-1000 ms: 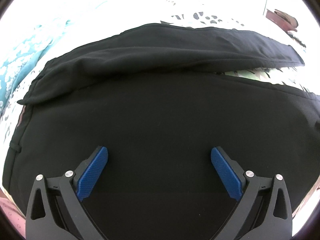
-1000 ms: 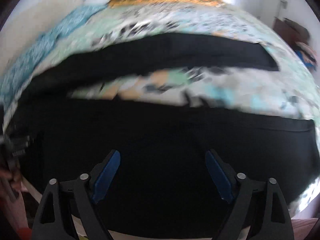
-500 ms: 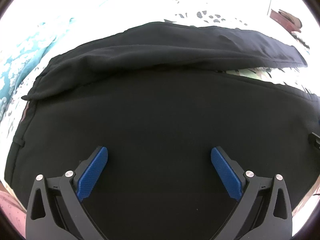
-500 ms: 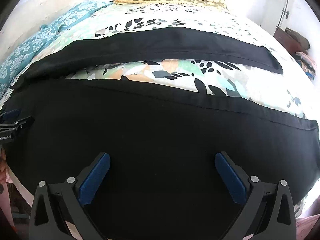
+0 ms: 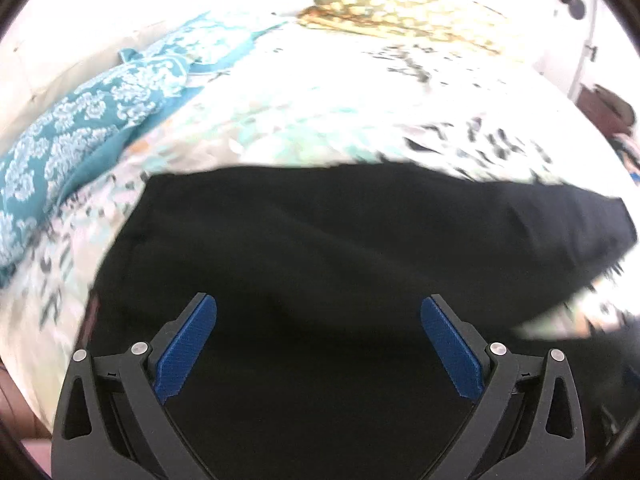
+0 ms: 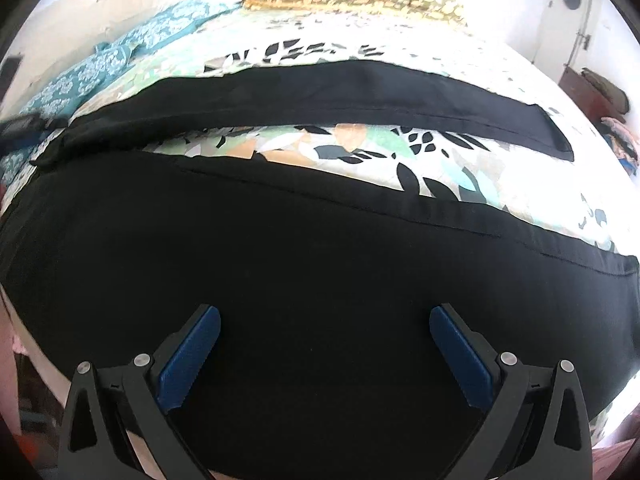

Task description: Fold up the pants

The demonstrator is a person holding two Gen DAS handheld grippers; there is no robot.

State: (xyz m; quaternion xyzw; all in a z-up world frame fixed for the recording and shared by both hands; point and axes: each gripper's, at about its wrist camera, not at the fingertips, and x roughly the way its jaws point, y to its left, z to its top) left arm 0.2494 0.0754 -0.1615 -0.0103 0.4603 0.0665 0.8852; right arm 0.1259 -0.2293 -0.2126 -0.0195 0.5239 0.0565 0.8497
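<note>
Your left gripper [image 5: 318,344] and right gripper [image 6: 325,354] are both spread wide, holding nothing, above the black fabric pants [image 6: 280,272] lying on the leaf-print bedspread [image 6: 500,184]. Pinch one layer only and the leg will likely drag crooked. Only the right view shows both legs apart; the left view is blurred.

Left gripper [image 5: 319,322]: we hold its jaws spread wide, blue pads [image 5: 186,350] empty.
Right gripper [image 6: 325,332]: we hold its jaws equally wide, gripping nothing.
</note>
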